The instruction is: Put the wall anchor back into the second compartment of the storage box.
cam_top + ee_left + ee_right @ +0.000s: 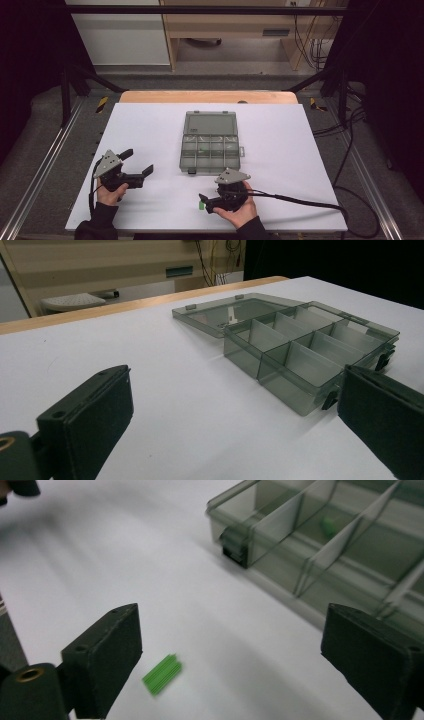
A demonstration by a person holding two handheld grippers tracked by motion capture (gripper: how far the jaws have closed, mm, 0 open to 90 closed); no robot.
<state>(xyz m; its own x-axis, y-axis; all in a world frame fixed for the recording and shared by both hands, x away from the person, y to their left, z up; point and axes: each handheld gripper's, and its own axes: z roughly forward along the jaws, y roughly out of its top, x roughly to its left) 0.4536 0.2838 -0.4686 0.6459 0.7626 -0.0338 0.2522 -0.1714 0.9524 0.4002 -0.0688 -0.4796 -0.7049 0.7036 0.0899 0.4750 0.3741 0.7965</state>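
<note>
We logged the scene from the high view first. A white table (150,130) carried a smoky clear compartment box (210,150) near its middle, lid (210,123) swung fully open and lying flat on the far side. The box was divided into small cells; one of them held a small green piece (330,525), seen blurred through the walls in the right gripper view.

The right gripper (202,201) sat near the table's front edge, held in the person's right hand (240,212), jaws pointing toward the left of the high view. Its jaws stood spread wide, nothing pinched between them. A ribbed green block (162,674) lay loose on the table within the gap, much closer to the left-hand jaw in the right gripper view, and we could not tell whether it touched that pad. In the high view the same block (202,205) showed right at the jaw tips. The box's near corner with its dark latch (232,542) lay beyond, well apart from the block.

The left gripper (137,162) rested at the table's left front, in the left hand (107,195), aimed toward the box. Its jaws were likewise spread wide and empty; in the left gripper view we noted bare table between the pads and the open box (310,350) past them, apart from both.

A cable (300,202) trailed off the right gripper across the table's front right.
</note>
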